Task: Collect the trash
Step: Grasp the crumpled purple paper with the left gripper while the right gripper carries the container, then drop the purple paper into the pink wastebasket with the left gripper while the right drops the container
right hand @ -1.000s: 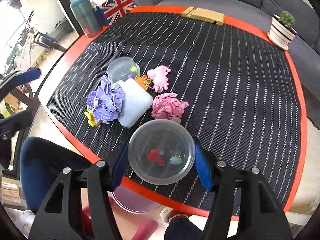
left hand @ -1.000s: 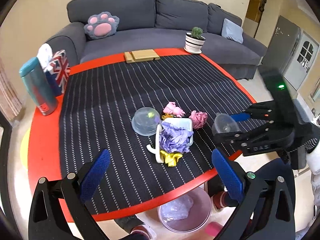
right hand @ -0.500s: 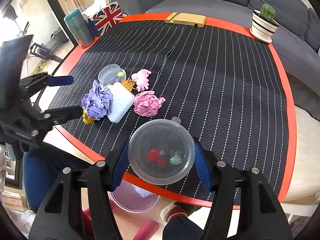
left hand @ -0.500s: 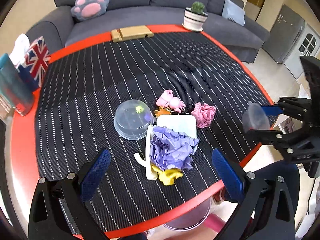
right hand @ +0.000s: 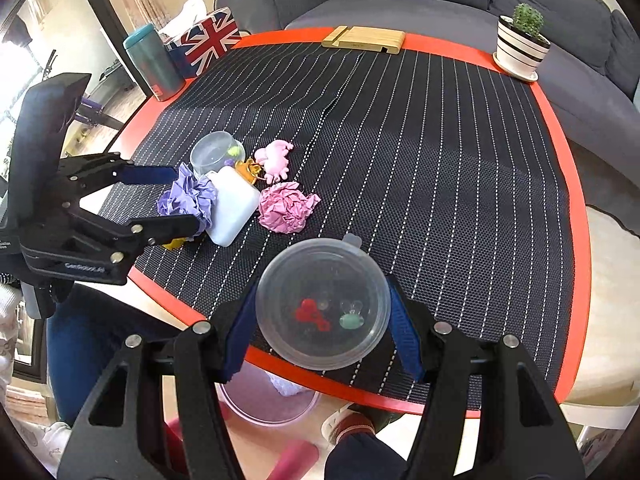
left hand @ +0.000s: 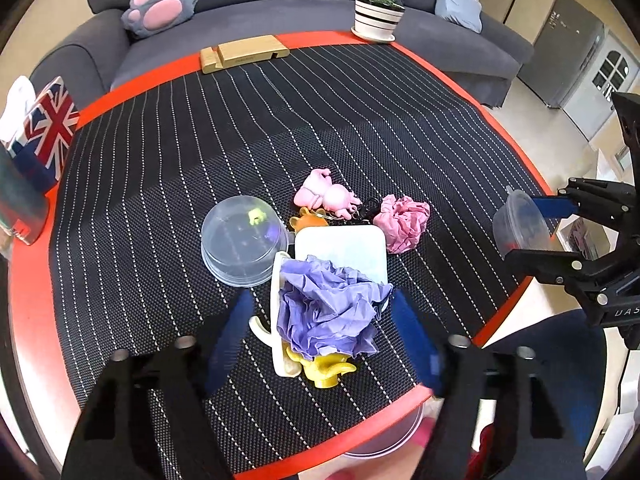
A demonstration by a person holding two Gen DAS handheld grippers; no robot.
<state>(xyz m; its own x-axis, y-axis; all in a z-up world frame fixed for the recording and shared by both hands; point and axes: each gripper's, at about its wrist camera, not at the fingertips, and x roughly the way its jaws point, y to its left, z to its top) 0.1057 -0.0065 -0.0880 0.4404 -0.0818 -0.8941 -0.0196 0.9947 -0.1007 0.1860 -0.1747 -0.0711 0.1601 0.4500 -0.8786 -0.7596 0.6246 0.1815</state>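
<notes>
A crumpled purple paper ball [left hand: 330, 312] lies on a white lid [left hand: 344, 248], with a yellow scrap [left hand: 326, 370] under it. My left gripper [left hand: 320, 336] is open, its blue fingers on either side of the purple ball; it also shows in the right wrist view [right hand: 168, 196]. A crumpled pink paper ball [left hand: 402, 218] lies to the right of the lid. My right gripper [right hand: 322, 328] is shut on a clear plastic container [right hand: 323, 315] with small trinkets inside, held above the table's front edge. A pink bin [right hand: 268, 402] stands below the table.
An upturned clear container [left hand: 242, 240], a pink toy [left hand: 324, 194] and an orange keychain [left hand: 308, 218] lie by the lid. A flag tissue box [left hand: 46, 132], a teal flask [right hand: 154, 62], a wooden stand [left hand: 242, 53] and a cactus pot [left hand: 378, 10] ring the red table [left hand: 28, 300].
My left gripper has moved forward and down to the purple paper ball, and its fingers have narrowed around it. My right gripper keeps holding the clear container and has barely moved.
</notes>
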